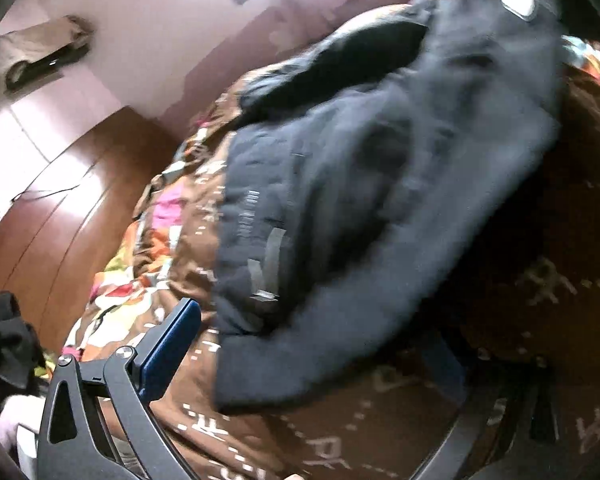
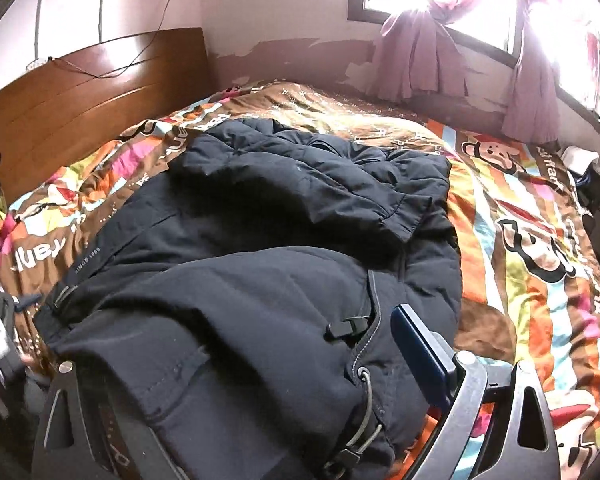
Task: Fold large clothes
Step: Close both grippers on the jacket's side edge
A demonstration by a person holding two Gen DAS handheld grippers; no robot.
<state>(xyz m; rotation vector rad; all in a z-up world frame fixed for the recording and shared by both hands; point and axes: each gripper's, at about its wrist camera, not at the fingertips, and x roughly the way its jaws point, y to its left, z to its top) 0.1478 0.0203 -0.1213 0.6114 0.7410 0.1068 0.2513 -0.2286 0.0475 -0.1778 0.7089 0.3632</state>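
Jacket: a large dark navy padded jacket (image 2: 260,248) is seen lying in the middle of a bed, on a brown and striped cartoon-print bedspread (image 2: 532,216). It is bunched, with one part doubled over on top and a cuff (image 2: 404,216) pointing toward the far side.

Surroundings: a wooden headboard (image 2: 80,96) is seen at the left, and pink curtains (image 2: 420,48) hang at a bright window behind the bed.

Right claw (image 2: 236,364): the jaws are spread wide above the near edge of the jacket; nothing is pinched between them, though cloth lies beneath.

Left claw (image 1: 312,344): only one blue pad (image 1: 168,352) is shown; the other side is hidden behind blurred dark cloth, so it cannot be told whether cloth is gripped.

Step in hand: a fold appears to be partly made, and the jacket is judged not yet flat or neat.

Next move: the near hem, with its drawcord and toggle (image 2: 364,376), would need to be gripped and carried over the bulk, then the layers smoothed down.
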